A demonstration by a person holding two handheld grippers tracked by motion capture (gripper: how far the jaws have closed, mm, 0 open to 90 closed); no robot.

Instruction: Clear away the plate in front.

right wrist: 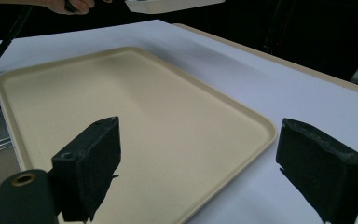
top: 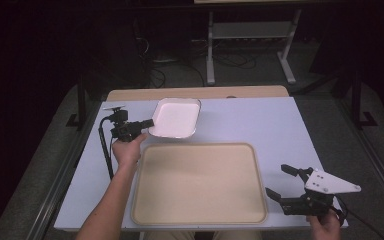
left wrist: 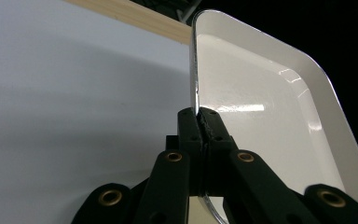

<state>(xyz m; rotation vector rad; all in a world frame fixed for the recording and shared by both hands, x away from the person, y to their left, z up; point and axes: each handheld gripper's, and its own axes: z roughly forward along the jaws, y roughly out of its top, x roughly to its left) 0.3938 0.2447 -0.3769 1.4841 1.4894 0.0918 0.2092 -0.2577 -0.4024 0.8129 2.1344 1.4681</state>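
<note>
White dish (top: pixel 175 118) rim clamped by left tool (left wrist: pixel 200 122), high view shows right tool (top: pixel 286 181) spread wide beside beige tray (top: pixel 198 183)

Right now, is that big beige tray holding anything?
Empty. The beige tray shows bare in the high view and the right gripper view; the white dish is held beyond it.

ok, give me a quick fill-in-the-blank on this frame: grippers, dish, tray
1. The left gripper is shut on the rim of the ____ dish.
2. The right gripper has its jaws ____, with nothing between them.
3. The large beige tray has ____ lying in it.
4. In the high view the dish is at the tray's ____ edge.

Missing words: white; open; nothing; far
</note>
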